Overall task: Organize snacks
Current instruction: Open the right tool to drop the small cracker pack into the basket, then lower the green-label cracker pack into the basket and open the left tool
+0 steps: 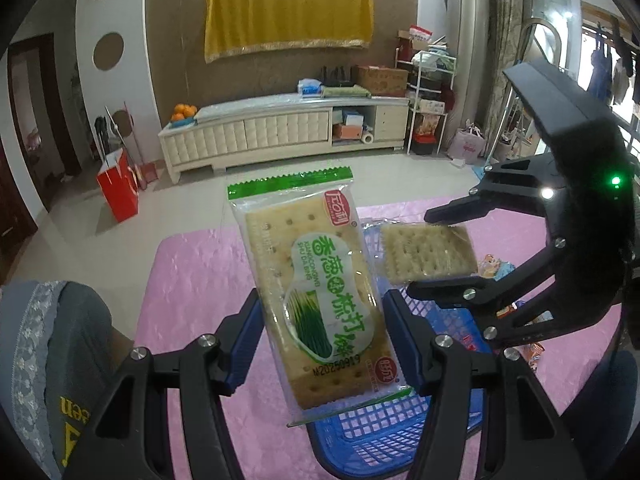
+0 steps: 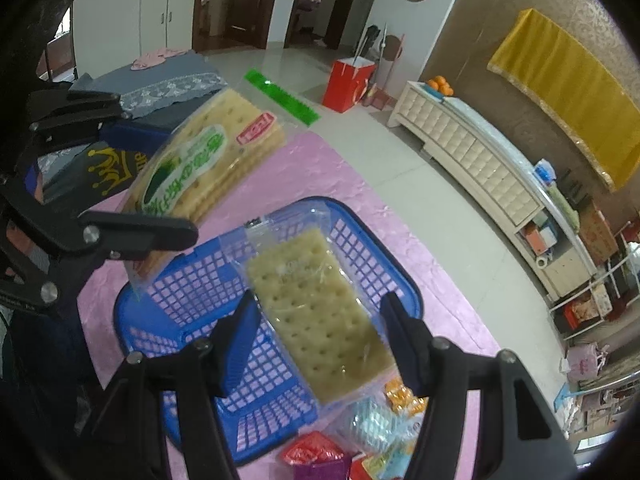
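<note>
A home living room: TV cabinet, tiled floor, doorways.

A green-labelled cracker packet is held upright between the blue pads of the left hand-held gripper, above a blue basket set on the pink-covered table. To the right, a second cracker packet is gripped by the right hand-held gripper, also over the basket. Loose snack wrappers are seen beyond it.

Blue latticed basket, pink tablecloth
</note>
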Motion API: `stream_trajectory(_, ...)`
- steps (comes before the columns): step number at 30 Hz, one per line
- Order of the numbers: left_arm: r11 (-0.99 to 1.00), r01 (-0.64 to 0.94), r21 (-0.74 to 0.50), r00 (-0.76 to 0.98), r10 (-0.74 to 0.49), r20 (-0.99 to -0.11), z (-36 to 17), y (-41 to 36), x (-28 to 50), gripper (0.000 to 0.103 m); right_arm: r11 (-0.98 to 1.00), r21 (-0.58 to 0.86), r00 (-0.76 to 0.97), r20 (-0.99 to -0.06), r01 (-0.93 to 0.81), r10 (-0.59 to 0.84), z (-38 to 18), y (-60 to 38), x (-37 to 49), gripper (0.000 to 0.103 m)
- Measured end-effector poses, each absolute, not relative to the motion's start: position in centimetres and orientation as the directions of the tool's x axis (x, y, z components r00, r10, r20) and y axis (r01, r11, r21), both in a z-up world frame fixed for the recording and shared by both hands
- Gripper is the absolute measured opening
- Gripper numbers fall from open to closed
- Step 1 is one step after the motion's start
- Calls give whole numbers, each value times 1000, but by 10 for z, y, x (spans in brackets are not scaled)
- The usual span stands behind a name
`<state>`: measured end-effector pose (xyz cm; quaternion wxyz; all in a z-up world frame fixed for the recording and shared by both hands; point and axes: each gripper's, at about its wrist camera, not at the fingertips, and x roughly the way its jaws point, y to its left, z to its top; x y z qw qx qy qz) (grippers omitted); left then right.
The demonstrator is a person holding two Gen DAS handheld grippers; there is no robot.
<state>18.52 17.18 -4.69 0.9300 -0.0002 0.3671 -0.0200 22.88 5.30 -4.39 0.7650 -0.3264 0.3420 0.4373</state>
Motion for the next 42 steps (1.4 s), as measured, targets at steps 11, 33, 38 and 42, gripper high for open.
stream_trajectory(11,1000,-2,-24,695,-16,-719,-70,185,194,57,343,-213,354,-832,-915,427,-82,80,248,68)
stream_trajectory(33,999,46,-6,714,-37,-699,-45,147,182,57,692,-116,542,-718,-712,437,-30,-11,227,89)
stream_trajectory(38,999,45,15,711,-21,-703,-49,140,193,57,744,-104,577,-704,-660,414,-29,-28,231,89)
stream_trajectory(42,999,48,-5,698,-37,-715,-59,140,206,57,768,-88,588,-700,-634,405,-32,-33,237,89)
